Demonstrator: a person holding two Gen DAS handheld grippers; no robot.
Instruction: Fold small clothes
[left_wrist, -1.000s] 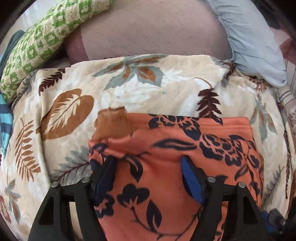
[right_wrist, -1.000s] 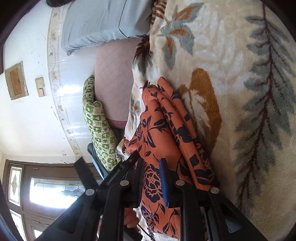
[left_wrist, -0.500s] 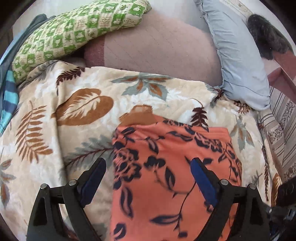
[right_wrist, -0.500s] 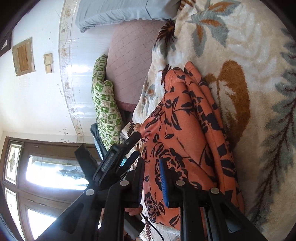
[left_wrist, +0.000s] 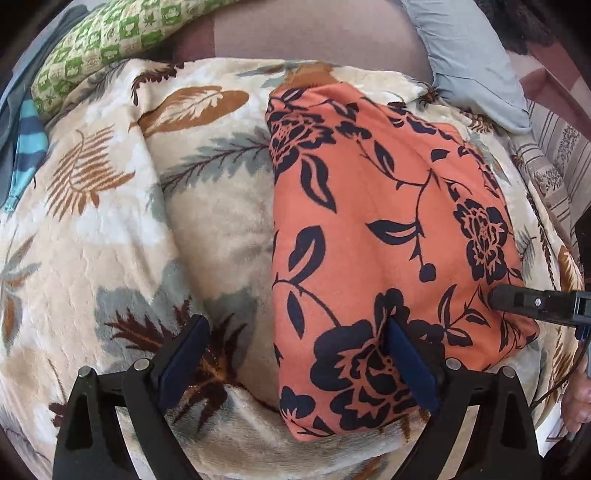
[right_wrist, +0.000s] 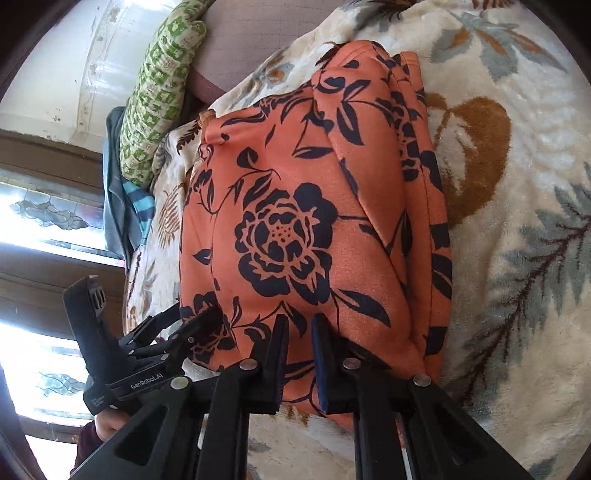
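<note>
Orange floral garment (left_wrist: 388, 229) lies folded under the widening left gripper (left_wrist: 295, 362), while the closing right gripper (right_wrist: 299, 350) pinches its near edge.

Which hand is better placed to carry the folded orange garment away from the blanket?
Right. The right gripper has its jaws narrow on the near edge of the orange garment, so it appears to hold it already. The left gripper has its jaws opening wide above the garment, gripping nothing.

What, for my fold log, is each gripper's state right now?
Left gripper: jaws wide and opening, holding nothing, above the orange floral garment.
Right gripper: jaws narrow and closing, pinching the garment's near edge.
</note>
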